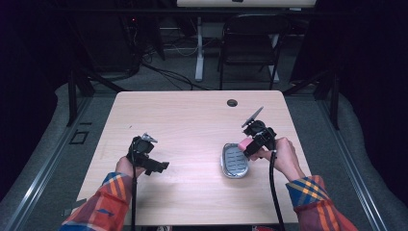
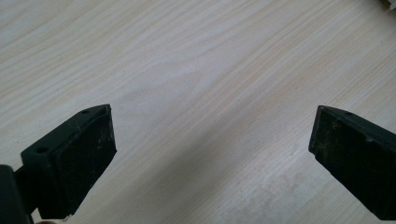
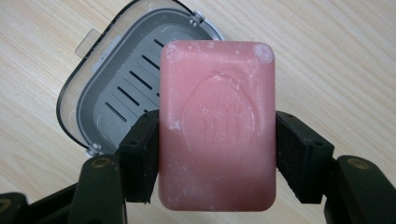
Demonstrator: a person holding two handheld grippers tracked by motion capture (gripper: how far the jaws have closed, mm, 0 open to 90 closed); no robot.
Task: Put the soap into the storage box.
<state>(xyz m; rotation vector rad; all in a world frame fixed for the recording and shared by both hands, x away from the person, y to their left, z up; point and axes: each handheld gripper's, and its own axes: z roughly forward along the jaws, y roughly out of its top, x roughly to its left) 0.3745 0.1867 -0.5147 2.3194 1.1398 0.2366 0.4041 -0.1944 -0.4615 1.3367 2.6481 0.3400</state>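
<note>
A pink bar of soap (image 3: 217,123) with an embossed oval mark is clamped between the two black jaws of my right gripper (image 3: 217,161), which is shut on its long sides. In the high view the soap (image 1: 245,143) hangs just above the right end of a grey slotted soap dish (image 1: 234,161), with the right gripper (image 1: 250,148) over it. The dish (image 3: 109,88) lies below and left of the bar in the right gripper view, its slotted tray bare. My left gripper (image 1: 155,167) rests at the table's left, open, its pads (image 2: 88,158) wide apart over bare wood.
The light wooden table (image 1: 192,120) has a round cable hole (image 1: 232,102) near its far edge. A folding chair (image 1: 250,45) and desk legs stand on the floor beyond the table. Both forearms wear plaid sleeves (image 1: 106,202).
</note>
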